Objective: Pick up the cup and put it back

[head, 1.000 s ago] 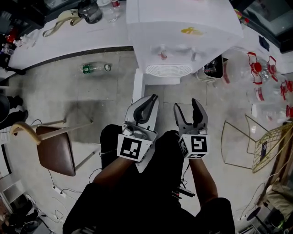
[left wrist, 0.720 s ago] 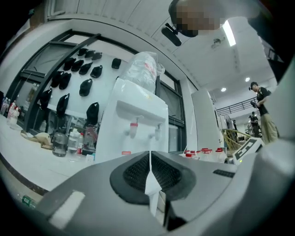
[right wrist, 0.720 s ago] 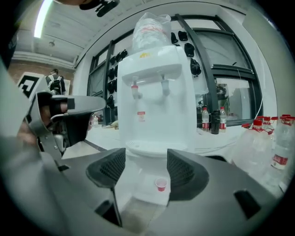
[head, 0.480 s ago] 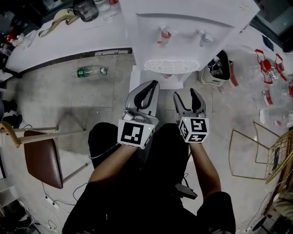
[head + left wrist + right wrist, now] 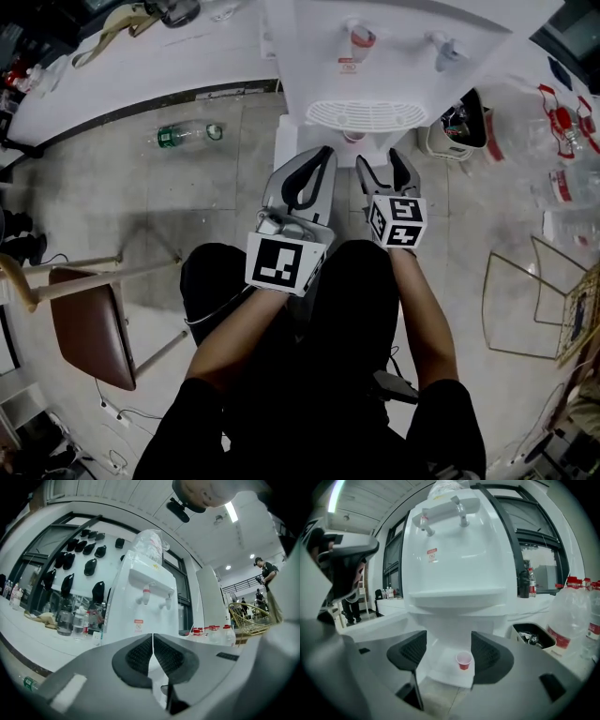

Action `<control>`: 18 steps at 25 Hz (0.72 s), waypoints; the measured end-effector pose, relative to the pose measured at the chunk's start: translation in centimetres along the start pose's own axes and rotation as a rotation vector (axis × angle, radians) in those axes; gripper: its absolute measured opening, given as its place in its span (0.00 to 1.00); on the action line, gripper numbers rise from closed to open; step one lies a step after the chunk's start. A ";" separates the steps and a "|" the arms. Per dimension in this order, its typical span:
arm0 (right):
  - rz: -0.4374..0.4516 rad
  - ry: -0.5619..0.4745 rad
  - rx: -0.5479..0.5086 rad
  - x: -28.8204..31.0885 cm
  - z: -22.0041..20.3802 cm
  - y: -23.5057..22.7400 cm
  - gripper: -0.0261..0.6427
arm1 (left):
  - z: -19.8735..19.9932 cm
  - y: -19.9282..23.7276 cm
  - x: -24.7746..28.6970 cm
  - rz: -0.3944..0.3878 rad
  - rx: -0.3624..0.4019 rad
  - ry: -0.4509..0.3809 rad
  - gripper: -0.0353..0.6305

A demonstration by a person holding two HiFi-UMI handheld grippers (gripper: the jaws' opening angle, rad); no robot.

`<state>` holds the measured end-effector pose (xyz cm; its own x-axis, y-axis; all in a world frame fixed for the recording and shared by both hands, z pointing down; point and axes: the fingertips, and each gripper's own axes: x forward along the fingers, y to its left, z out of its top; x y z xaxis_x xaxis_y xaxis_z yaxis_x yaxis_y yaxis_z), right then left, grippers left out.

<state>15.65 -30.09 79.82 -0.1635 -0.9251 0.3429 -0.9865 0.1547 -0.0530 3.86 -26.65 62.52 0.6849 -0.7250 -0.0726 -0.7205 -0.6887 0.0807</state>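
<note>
Now the little red cup (image 5: 463,661) sits on the white base (image 5: 440,670) under the dispenser (image 5: 454,550), ahead of the right gripper's (image 5: 449,654) wide-open jaws, left gripper (image 5: 153,641) closed and empty; it looks light, thin and crushable, so pinch gently mid-wall.

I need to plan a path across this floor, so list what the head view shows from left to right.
Chair → bottle lying on the floor → left gripper → right gripper, jaws opening with nothing gripped → bin → water jugs.
</note>
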 end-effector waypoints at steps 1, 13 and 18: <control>0.001 0.015 0.001 0.7 -0.8 0.1 0.45 | -0.2 0.2 0.1 0.000 -0.006 0.002 0.07; -0.037 0.184 0.031 11.2 -9.7 -2.5 0.49 | -1.0 1.3 1.0 -0.002 -0.041 0.042 0.07; -0.038 0.255 0.024 14.1 -13.3 -3.1 0.50 | -1.4 1.7 0.5 -0.003 -0.068 0.056 0.07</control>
<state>16.43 -38.98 97.27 -0.1228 -0.8120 0.5705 -0.9923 0.1100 -0.0570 3.10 -28.14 64.02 0.6937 -0.7201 -0.0176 -0.7105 -0.6880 0.1478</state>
